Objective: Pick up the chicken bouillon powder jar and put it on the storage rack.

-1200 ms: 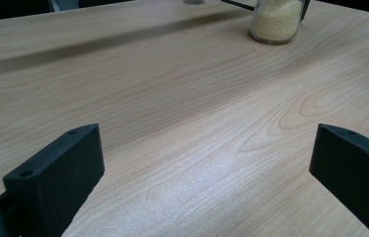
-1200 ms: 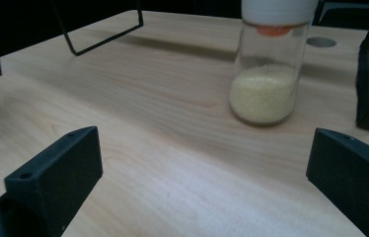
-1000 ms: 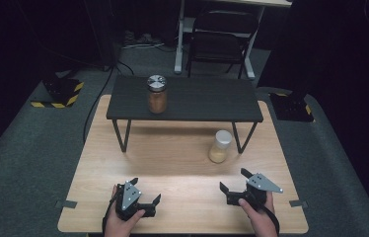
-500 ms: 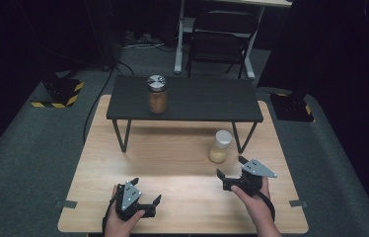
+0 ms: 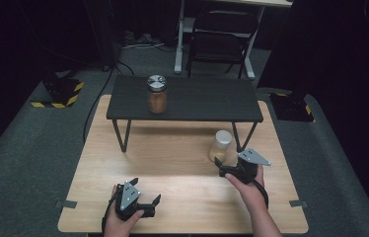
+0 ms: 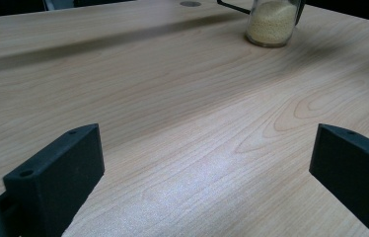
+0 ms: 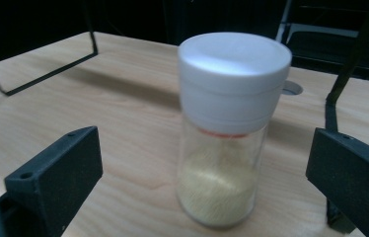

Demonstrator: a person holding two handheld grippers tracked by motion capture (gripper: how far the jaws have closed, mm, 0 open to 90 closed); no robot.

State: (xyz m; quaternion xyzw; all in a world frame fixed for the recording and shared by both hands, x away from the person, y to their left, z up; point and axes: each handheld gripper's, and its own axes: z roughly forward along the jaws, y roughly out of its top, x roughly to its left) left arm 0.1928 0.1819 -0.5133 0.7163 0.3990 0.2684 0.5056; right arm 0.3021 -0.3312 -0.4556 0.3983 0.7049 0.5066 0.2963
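Nearest the person, the left gripper (image 5: 145,207) rests low on the pale wooden table (image 5: 172,163), its jaws spread wide with nothing between them. Farther forward and to the right, the right gripper (image 5: 226,167) is just short of the clear glass jar with a white lid and yellow grains (image 7: 224,133); its jaws stand wide apart, the jar centred between them but untouched. The jar is tall and top-heavy, so an off-centre closing would probably tip it. Beyond it, the leg of the low black metal shelf (image 5: 182,98) stands close, crowding the approach. On the shelf sits a brown-filled glass jar with a silver lid (image 5: 157,94).
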